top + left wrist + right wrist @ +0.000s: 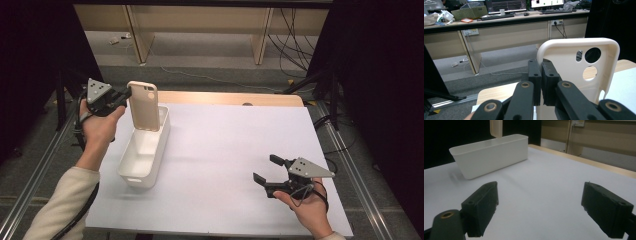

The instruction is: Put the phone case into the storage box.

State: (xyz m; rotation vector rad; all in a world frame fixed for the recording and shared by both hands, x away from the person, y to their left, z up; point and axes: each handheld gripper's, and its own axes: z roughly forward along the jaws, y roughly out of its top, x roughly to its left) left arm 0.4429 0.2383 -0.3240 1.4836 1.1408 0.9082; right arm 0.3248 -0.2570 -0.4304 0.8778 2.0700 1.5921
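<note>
The left gripper (125, 95) is clamped on the edge of a beige phone case (144, 106) and holds it upright above the far end of a long white bin (144, 156). In the high view the case stands with its camera holes at the top, its lower end dipping just inside the bin's far rim. The left gripper view shows the two black jaws pressed together on the case's side edge (541, 82), with the hollow inner face of the case (569, 72) turned toward the camera and the round cut-outs near its top right corner.

The bin lies on the left part of a white table top (225, 165), its long side running from near to far. It looks bare inside where its floor is visible.

The right gripper (265, 170) rests at the near right of the table, well apart from the bin and the case, held in the person's right hand (310, 205). Its jaws stand wide apart with nothing between them; the right gripper view shows bare table (539, 195) between the two pads, the bin (491, 155) farther off to the left and the bottom end of the case (496, 128) hanging above its rim.
</note>
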